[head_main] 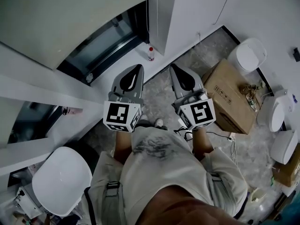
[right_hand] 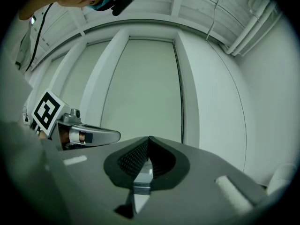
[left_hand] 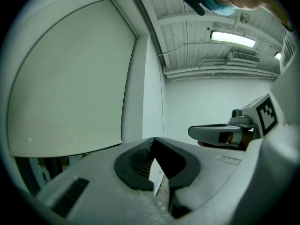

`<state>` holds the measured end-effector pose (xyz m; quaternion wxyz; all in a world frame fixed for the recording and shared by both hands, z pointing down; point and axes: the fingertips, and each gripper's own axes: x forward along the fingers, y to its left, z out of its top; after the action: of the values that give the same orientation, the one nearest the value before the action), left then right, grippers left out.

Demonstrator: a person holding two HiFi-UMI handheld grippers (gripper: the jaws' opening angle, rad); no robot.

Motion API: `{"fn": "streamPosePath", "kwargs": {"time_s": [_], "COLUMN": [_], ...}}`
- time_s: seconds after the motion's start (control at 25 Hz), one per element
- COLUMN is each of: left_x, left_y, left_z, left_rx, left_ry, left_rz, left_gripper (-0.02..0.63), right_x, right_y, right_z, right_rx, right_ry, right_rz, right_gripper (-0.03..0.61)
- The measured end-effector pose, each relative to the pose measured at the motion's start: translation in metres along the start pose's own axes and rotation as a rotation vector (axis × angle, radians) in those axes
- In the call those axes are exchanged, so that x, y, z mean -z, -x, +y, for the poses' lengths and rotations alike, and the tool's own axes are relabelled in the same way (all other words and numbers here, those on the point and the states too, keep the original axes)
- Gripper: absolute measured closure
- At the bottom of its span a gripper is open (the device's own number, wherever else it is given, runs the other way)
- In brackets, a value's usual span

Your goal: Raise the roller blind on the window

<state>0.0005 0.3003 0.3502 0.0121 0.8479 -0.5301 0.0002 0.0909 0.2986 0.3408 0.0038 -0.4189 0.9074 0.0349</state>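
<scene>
Head view: blind (head_main: 61, 18) sits top-left. Plain cream fabric, flat, lowered over most of the window. A strip of dark glass (head_main: 105, 43) shows under its bottom edge. Left gripper (head_main: 138, 70) and right gripper (head_main: 175, 70) are side by side, apart, tips toward the window wall, neither touching the blind. Bottle (head_main: 150, 53) by the wall, box (head_main: 232, 95) at right, white chair (head_main: 61, 179) lower left.

Left gripper view: left gripper (left_hand: 154, 142) jaws clenched tip to tip, nothing between. Blind (left_hand: 70, 78) fills the left half, smooth, no pattern, with a dark gap below its bottom edge. Right gripper (left_hand: 211, 132) is at right.

Right gripper view: right gripper (right_hand: 149, 140) jaws pressed together, empty. Blind (right_hand: 145, 88) is dead ahead between white frame posts, uniformly pale. Left gripper (right_hand: 89, 136) is at left.
</scene>
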Motion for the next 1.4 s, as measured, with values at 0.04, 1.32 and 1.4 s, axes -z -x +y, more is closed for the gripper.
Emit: {"fn": "streamPosePath", "kwargs": {"time_s": [0.04,1.32,1.4], "left_x": [-0.002,0.001,0.001], "left_y": [-0.001,-0.111,-0.114], "left_z": [0.001,0.114,0.117], "left_rx": [0.000,0.149,0.152], "left_ry": [-0.002,0.012,0.015], "left_rz": [-0.002,0.013,0.015], "left_gripper": [0.609,0.608,0.609], "right_x": [0.000,0.006,0.005], "right_y": [-0.002,-0.150,-0.155], "right_z": [0.000,-0.046,-0.046], "right_rx": [-0.001,0.126,0.125], "right_ry": [0.000,0.042,0.046], "right_rz": [0.000,0.025,0.022], "right_gripper": [0.569,0.569,0.569]}}
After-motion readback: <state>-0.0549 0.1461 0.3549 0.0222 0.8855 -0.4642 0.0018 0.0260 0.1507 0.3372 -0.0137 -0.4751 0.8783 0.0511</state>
